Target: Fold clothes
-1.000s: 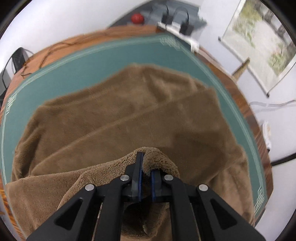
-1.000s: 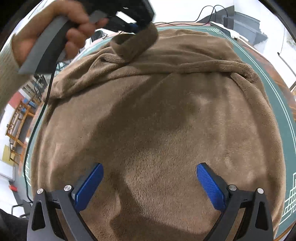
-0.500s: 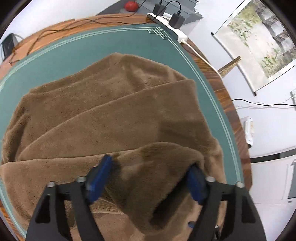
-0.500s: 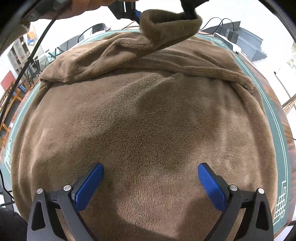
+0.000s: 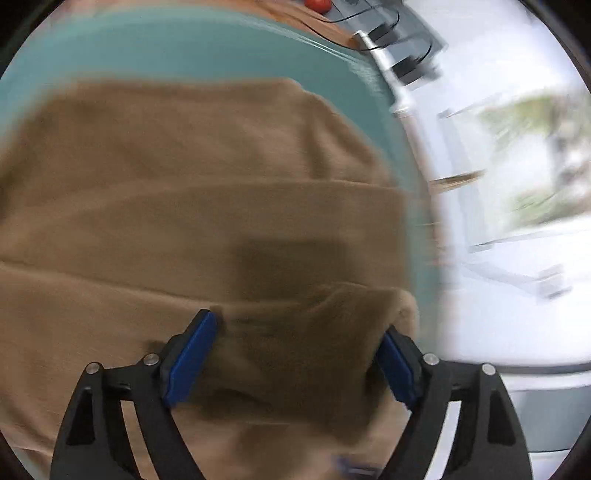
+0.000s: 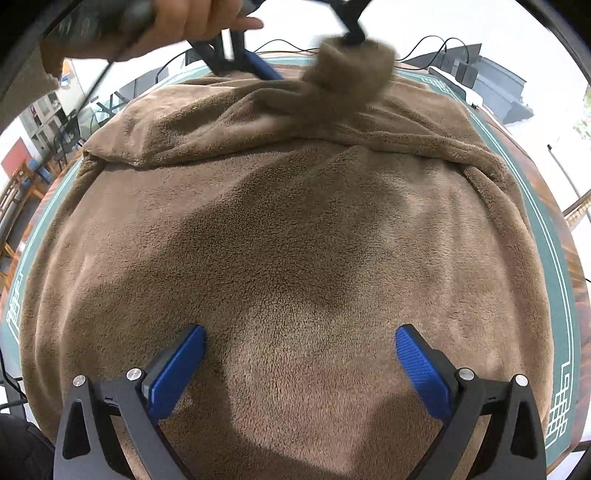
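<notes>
Fleece, brown and thick, covers most of the green mat (image 6: 554, 258): the garment (image 6: 295, 240) spreads out ahead of the right gripper (image 6: 301, 363) and to both sides of it, with one layer already doubled over along the far edge, where a straight fold line runs across. Just past that fold a bunched lump of the same fleece (image 6: 351, 81) stands up off the pile, right against the left gripper (image 5: 291, 356).

The right gripper hovers low over the near part of the fabric with its blue pads spread wide and nothing between them. The left gripper is also spread; fleece lies between and over its pads, draped rather than pinched, though the left wrist view is badly smeared by motion, so I cannot say whether any cloth is caught on it. A hand (image 6: 192, 22) holds it from above.

My judgement is that the fold is partway: one flap is laid over, but the raised lump is not flat, and the broad body nearest the right gripper remains a single wide spread.

Beyond the mat, the wooden table rim (image 6: 576, 254) and a power strip (image 5: 384, 66) show. No brand, label or readable writing appears anywhere.
</notes>
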The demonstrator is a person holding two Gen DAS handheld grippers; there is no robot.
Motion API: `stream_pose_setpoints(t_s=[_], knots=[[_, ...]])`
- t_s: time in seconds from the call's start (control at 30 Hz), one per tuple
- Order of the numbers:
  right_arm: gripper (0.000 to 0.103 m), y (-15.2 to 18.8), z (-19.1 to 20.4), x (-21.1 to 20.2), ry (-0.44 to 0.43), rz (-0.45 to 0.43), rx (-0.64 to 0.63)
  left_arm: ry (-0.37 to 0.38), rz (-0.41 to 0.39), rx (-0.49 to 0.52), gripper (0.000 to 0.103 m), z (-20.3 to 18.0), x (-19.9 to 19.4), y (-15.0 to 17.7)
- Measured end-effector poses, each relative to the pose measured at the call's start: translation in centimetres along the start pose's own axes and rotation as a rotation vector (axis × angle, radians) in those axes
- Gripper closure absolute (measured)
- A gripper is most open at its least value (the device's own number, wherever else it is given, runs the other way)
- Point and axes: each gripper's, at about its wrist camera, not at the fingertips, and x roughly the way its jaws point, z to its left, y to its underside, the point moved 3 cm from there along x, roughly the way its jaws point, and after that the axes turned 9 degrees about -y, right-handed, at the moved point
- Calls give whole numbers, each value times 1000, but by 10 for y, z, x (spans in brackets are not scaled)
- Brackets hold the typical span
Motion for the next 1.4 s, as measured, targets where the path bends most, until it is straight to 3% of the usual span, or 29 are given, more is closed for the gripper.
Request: stream_pose_setpoints(t_s=[0.13,0.4,0.63,0.77,0.87,0.97,1.2,1.33,1.4], knots=[[0,-7,-4,-2,-58,7,63,295,93,-71,16,-4,-2,7],[0,-43,-32,-42,-138,-158,209,170,-80,-10,16,29,-47,11],[0,-110,-90,-55,-268,-263,368,55,-146,-174,16,129,-55,23],[0,-128,-112,-64,-273,-265,381,0,-162,-283,16,191,-60,35],[1,-141,-117,-51,-269,-236,395,-42,-171,-274,16,202,-59,39],[8,-151,-124,-27,-285,-193,419,-78,-175,-243,16,206,-55,42],[58,-154,-128,19,-340,-88,461,-117,-172,-201,16,206,-37,39],[84,-155,-128,16,-297,-113,424,-151,-187,-210,16,215,-32,32],[87,-161,-126,1,-253,-164,379,-161,-192,-251,17,226,-28,30]])
